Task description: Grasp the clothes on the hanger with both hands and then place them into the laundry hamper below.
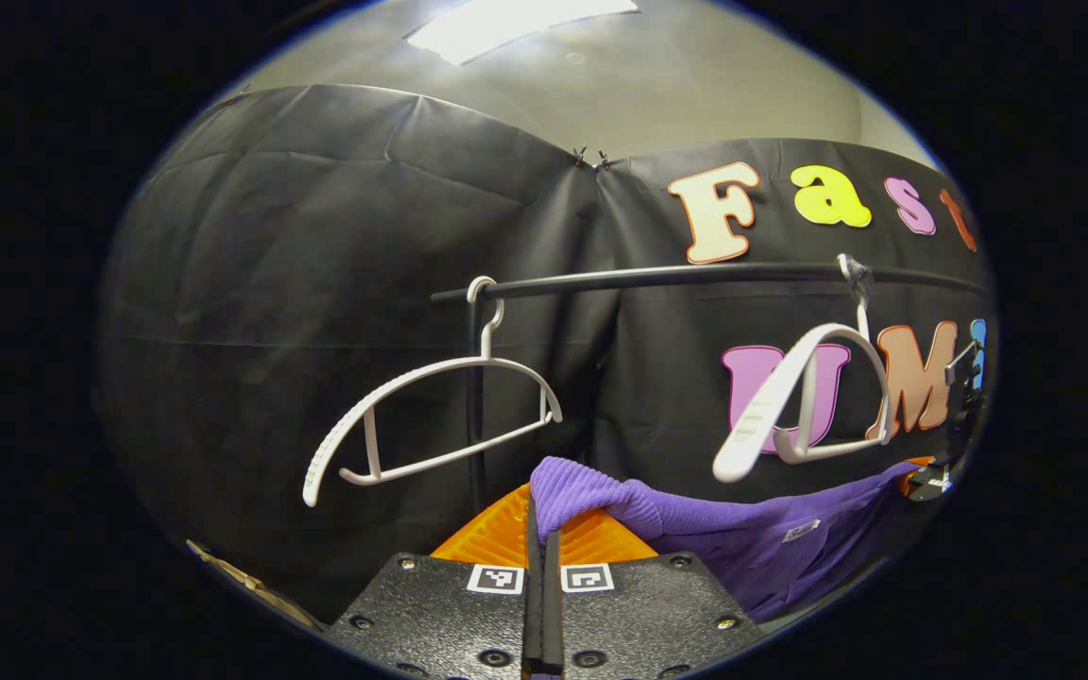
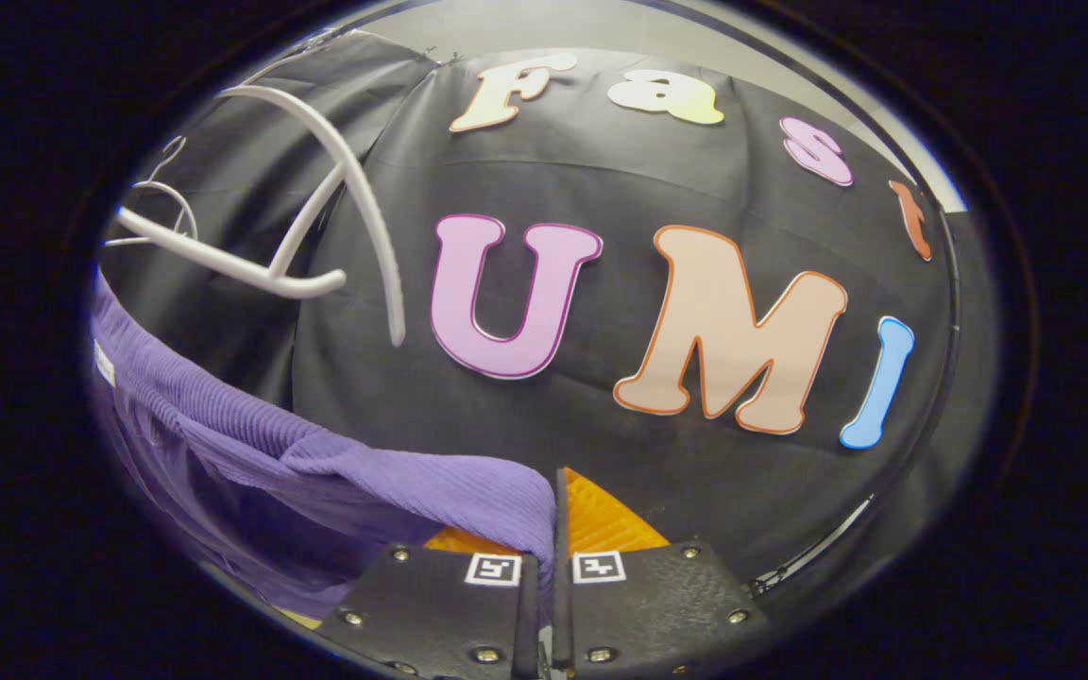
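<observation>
Tongs on both sides are clamped on the purple ribbed garment (image 1: 695,524): the left tongs (image 1: 541,538) pinch one bunched end right at their tips, the right tongs (image 2: 549,529) pinch the opposite end, their jaws pressed together on cloth. Held this way, the garment hangs slung between the two tongs, its long axis running from one pair to the other and sagging in the middle, already free of the white hangers (image 1: 431,416) on the rail (image 1: 695,276) above the tongs. My reading: gripping both ends keeps it spread for lowering into the hamper.
</observation>
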`<state>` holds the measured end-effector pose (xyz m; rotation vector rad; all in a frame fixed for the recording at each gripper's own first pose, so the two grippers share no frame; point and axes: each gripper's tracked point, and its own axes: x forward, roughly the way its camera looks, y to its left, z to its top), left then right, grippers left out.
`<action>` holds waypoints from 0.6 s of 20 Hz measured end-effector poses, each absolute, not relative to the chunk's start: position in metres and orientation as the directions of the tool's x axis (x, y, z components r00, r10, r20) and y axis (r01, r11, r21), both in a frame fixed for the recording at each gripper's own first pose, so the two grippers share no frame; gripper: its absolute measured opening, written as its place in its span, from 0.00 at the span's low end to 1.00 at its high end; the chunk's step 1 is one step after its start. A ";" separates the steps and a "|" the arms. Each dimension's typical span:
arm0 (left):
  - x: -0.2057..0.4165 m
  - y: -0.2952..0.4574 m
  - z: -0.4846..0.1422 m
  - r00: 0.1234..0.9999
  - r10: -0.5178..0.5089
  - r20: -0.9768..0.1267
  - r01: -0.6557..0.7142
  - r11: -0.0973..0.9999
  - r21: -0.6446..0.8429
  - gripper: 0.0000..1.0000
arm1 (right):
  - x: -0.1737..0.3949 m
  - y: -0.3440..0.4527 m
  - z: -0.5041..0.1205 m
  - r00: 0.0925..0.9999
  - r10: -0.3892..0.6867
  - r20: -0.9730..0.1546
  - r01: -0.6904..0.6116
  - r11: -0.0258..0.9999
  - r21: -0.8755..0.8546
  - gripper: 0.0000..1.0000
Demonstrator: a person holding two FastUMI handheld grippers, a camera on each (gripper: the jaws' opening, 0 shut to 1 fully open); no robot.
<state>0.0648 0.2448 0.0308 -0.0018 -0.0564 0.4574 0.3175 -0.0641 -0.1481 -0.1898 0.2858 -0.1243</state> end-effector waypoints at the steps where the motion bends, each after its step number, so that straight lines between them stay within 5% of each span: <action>1: 0.063 0.242 0.027 0.896 0.442 0.052 -0.442 0.897 -0.008 0.00 | 0.312 -0.063 -0.153 0.950 -0.142 -0.278 0.086 0.976 -0.202 0.06; 12: 0.046 0.184 -0.028 0.922 0.388 -0.002 -0.387 0.920 0.052 0.00 | 0.258 -0.004 -0.166 0.945 -0.003 -0.326 -0.042 0.990 -0.132 0.06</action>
